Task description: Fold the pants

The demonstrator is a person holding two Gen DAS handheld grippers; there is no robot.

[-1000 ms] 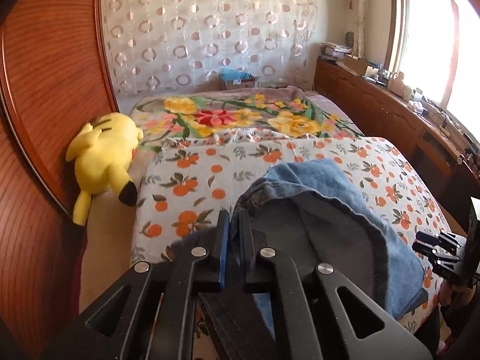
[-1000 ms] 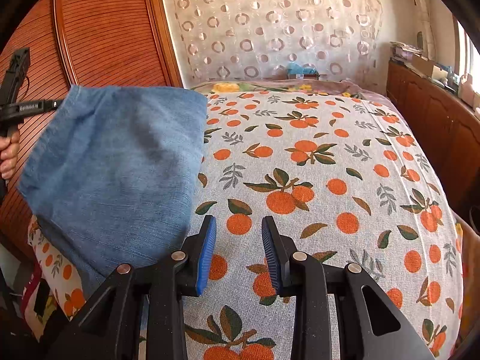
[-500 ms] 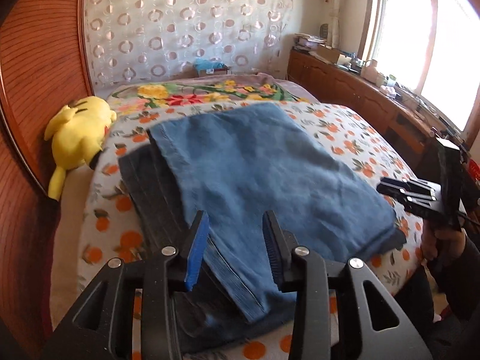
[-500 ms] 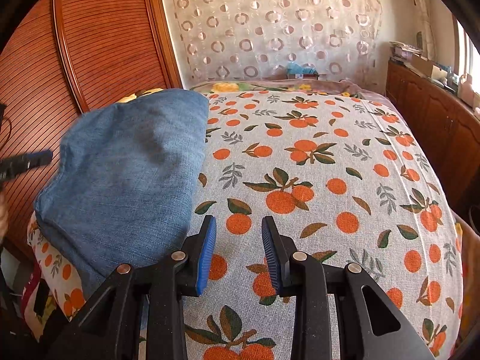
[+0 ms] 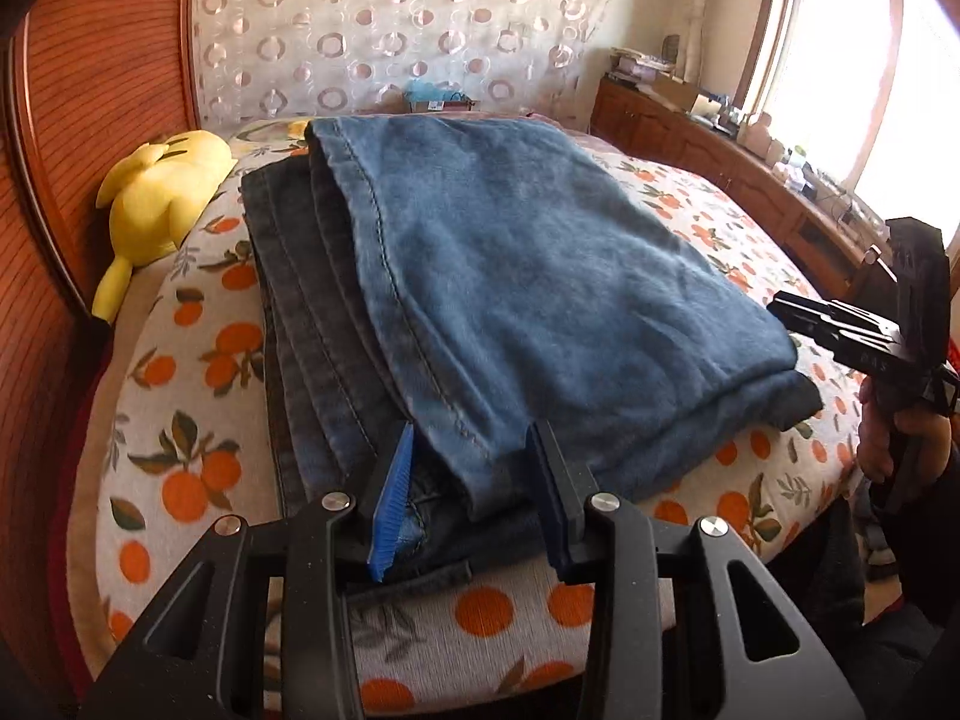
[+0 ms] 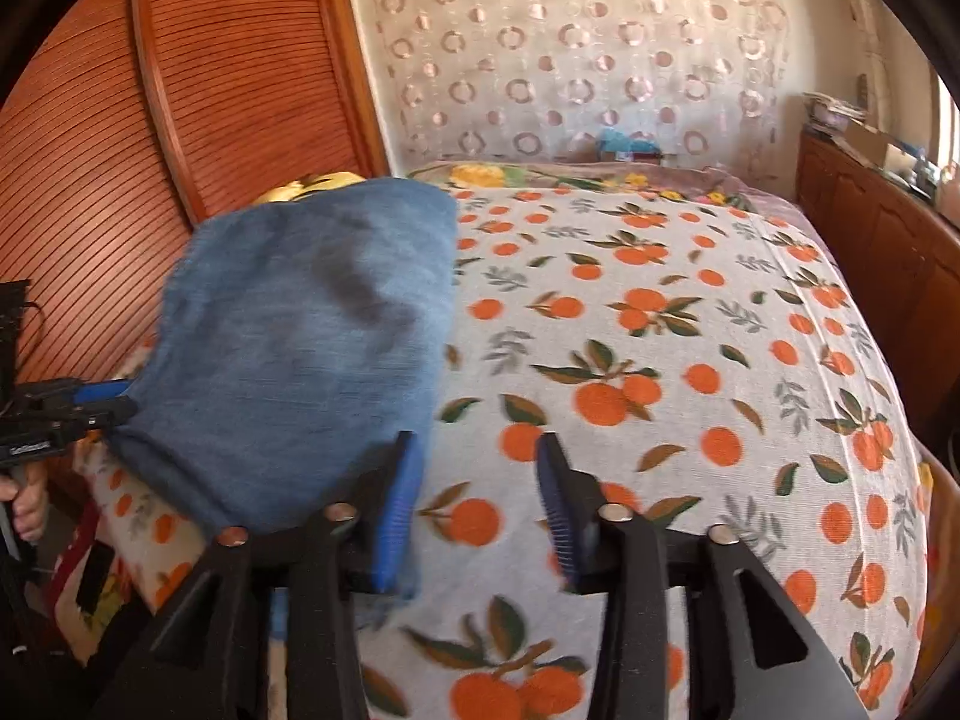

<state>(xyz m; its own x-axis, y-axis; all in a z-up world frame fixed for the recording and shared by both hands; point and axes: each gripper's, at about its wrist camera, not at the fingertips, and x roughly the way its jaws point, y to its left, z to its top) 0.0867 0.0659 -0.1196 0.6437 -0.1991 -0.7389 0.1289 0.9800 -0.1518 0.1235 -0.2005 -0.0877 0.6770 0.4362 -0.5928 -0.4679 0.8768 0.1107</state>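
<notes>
The blue jeans (image 5: pixel 540 276) lie folded on the orange-print bedspread (image 5: pixel 180 408), a lighter layer on top of a darker one. My left gripper (image 5: pixel 471 438) is open, its fingers straddling the near corner of the jeans without pressing it. My right gripper (image 6: pixel 478 444) hovers over the bedspread (image 6: pixel 690 360) just right of the jeans (image 6: pixel 312 330). Its jaws are opening, with only bedspread showing between them. In the left wrist view the right gripper (image 5: pixel 780 306) sits at the jeans' right edge. The right wrist view has the left gripper (image 6: pixel 123 396) at their left edge.
A yellow plush toy (image 5: pixel 162 198) lies at the bed's left side by the louvred wooden panel (image 5: pixel 90 90). A wooden sideboard (image 5: pixel 750 180) with clutter runs under the window on the right. A person's hand (image 5: pixel 876 438) holds the right gripper.
My left gripper opened, let go of the jeans and sank toward their near corner. The lifted top layer dropped flat onto the pile. The right gripper's jaws widened.
</notes>
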